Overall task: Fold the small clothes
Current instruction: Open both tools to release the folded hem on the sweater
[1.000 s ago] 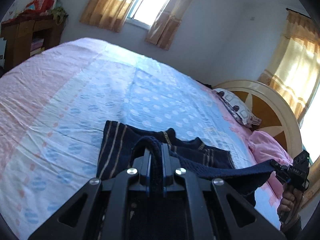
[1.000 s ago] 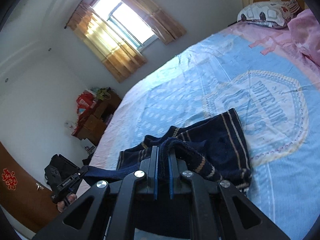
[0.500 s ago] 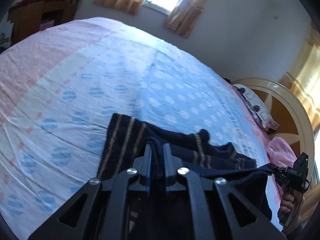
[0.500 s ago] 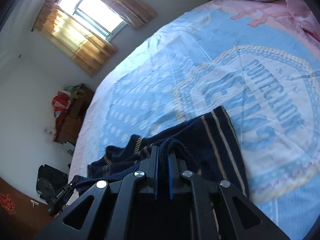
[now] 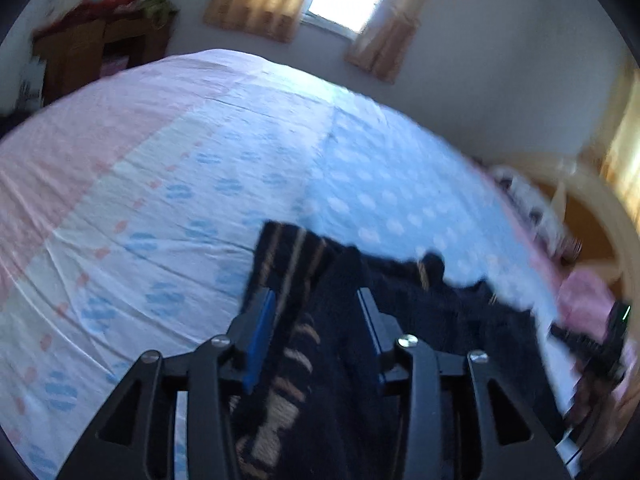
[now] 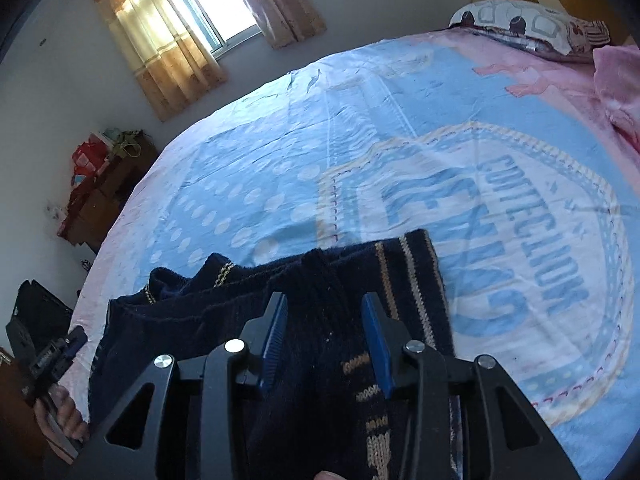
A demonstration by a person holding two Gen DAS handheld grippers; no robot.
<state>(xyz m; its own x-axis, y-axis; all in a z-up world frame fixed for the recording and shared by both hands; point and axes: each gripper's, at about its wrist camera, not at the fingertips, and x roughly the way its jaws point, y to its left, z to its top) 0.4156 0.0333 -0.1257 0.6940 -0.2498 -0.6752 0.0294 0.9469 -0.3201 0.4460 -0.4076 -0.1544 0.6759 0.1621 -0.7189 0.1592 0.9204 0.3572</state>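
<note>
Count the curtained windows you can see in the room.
2. One window with tan curtains is in the wall beyond the bed's far side. A second set of curtains, sunlit, hangs beside the headboard; its glass is out of view. Others may be hidden.

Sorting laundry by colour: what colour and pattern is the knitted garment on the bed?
Navy knitted garment with tan stripes, clearest in the right wrist view.
</note>
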